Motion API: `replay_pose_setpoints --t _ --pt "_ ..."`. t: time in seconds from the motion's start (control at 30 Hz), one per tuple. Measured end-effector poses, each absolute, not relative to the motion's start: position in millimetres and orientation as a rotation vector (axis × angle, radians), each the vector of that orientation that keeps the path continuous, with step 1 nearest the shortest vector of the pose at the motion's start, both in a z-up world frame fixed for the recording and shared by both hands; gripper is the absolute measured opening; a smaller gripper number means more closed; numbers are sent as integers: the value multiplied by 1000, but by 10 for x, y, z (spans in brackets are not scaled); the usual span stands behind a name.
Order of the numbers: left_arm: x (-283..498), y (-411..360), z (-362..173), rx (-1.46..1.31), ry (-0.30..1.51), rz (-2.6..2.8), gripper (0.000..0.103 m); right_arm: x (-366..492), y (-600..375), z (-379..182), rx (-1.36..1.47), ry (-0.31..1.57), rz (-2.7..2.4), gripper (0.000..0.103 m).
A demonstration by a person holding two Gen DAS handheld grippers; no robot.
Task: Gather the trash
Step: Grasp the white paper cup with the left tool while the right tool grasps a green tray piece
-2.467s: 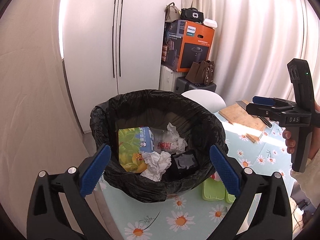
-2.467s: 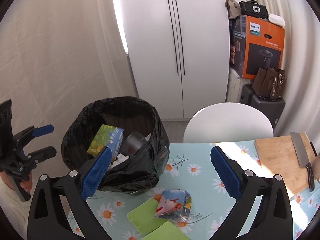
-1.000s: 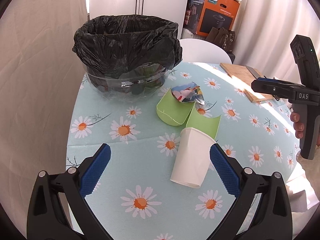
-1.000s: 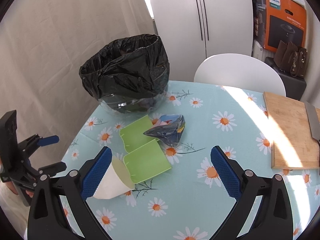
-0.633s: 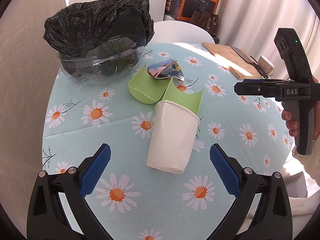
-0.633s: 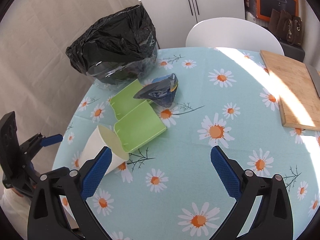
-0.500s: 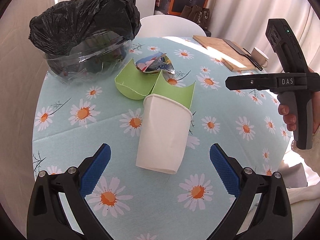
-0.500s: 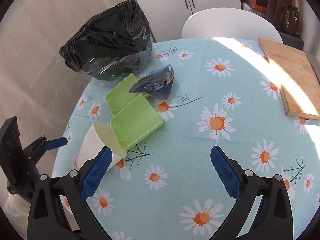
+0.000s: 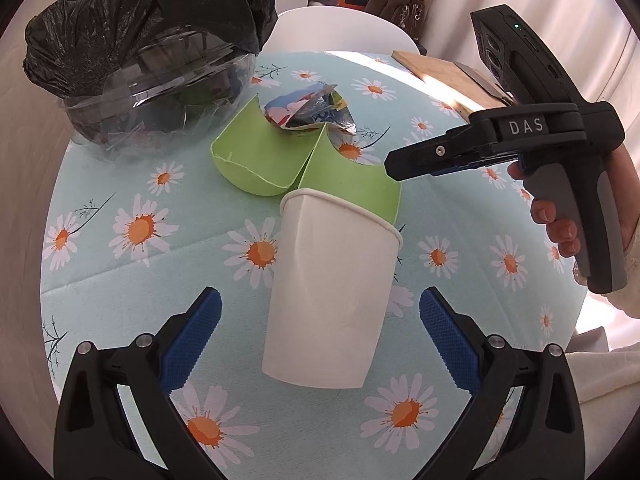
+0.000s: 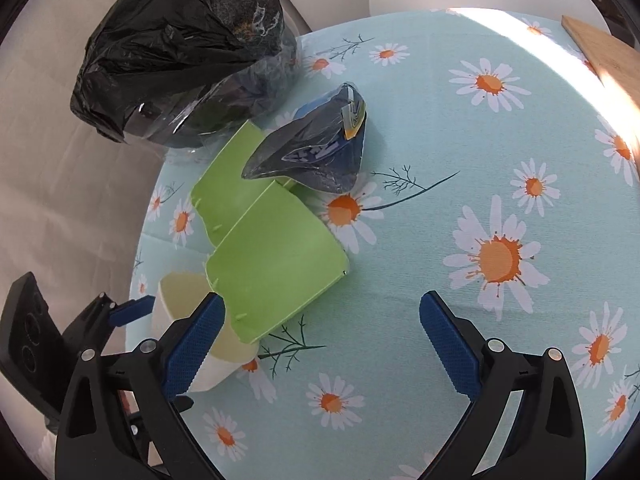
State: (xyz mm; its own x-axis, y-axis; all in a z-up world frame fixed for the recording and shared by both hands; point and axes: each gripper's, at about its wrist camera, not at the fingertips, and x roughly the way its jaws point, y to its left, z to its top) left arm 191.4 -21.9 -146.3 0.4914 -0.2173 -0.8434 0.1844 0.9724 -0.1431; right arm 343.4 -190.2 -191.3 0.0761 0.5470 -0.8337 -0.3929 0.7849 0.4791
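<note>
A white paper cup [image 9: 328, 300] lies on its side on the daisy tablecloth, its base end between the fingers of my left gripper [image 9: 320, 296], which is open with both pads clear of it. Beyond it lie two green torn carton pieces [image 9: 256, 164] and a crumpled foil wrapper [image 9: 308, 110]. A clear bin lined with a black bag [image 9: 152, 48] stands at the back left. My right gripper [image 10: 320, 300] hovers low over the near green piece [image 10: 276, 264]. Its jaws are wide and closing, and the pads press on nothing. The cup [image 10: 180, 300] sits partly behind its left finger.
A wooden cutting board [image 9: 440, 76] with a knife [image 9: 480, 78] lies at the far right. A white chair [image 9: 340, 32] stands behind the table. A person's hand [image 9: 556, 216] holds the right gripper's handle. The table edge curves close on the left.
Both grippers have come down closer to the table. The cup now fills the gap between the left fingers, and the right gripper has dropped over the green pieces.
</note>
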Motion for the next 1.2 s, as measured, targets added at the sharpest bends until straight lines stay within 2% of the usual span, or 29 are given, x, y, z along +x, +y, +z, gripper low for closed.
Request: replay_pose_setpoints --t 0.03,0.1,0.13,0.17,0.23,0.37,0.67,1.2 --pt "1939 -218 -1472 -37 1028 -245 97 3467 -1871 -1957 151 1336 708 72" --pt "1995 -223 -1492 -42 1030 -252 95 3526 -1820 -1971 163 1344 723 63" --pt "2023 -225 -1509 -50 1040 -268 90 3551 -1767 -1981 161 1368 768 43" --pt "2058 -230 -1537 -58 1058 -288 66 3562 -1705 -1990 136 1386 805 18" --pt "2095 -213 -1563 -70 1069 -316 64 3563 -1619 -1958 67 1365 848 13" --pt "2084 -229 -1582 -59 1082 -342 62 3549 -1622 -1815 63 1318 913 8" --pt "1905 -165 -1484 -55 1086 -328 62 3468 -1948 -1601 83 1236 880 5" --pt "1426 168 -1191 -62 1021 -331 62 3130 -2628 -1365 163 1114 741 4"
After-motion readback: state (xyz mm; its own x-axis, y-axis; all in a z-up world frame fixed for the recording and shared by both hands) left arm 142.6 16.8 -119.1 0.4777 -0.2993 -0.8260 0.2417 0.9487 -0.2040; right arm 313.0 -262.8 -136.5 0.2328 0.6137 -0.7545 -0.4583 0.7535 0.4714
